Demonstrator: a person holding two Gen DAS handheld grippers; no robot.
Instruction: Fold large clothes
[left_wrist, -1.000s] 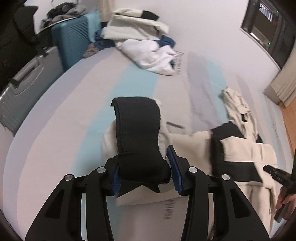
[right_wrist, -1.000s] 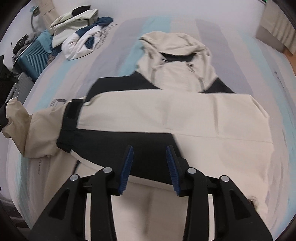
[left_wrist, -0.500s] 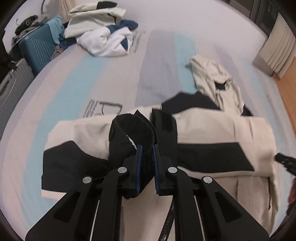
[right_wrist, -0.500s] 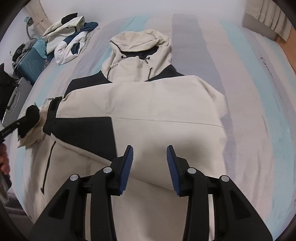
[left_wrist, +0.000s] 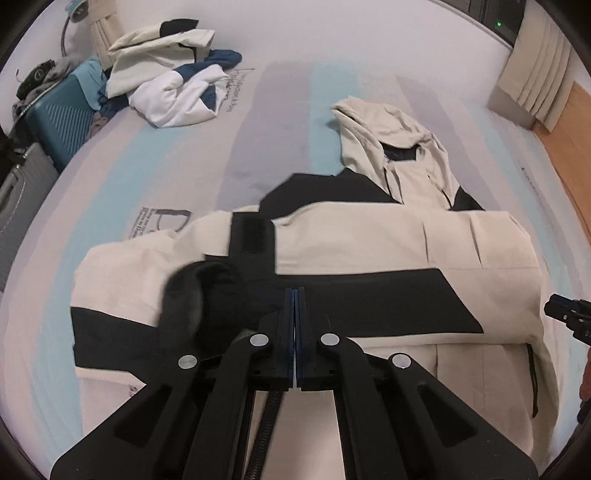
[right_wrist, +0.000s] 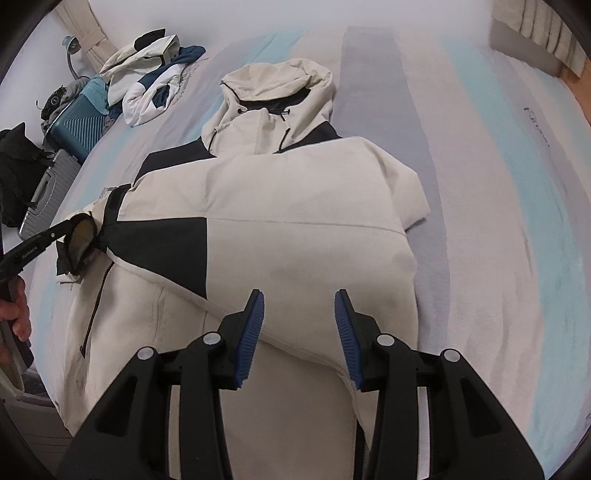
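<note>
two ribbed blue-padded grippers over a cream-and-black hooded jacket (right_wrist: 295, 229): left gripper (left_wrist: 294, 295) fingers pressed together, right gripper (right_wrist: 299, 325) fingers apart.

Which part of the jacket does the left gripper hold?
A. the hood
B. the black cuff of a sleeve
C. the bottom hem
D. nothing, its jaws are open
B: the left gripper has its jaws shut on the black cuff of the jacket.
</note>
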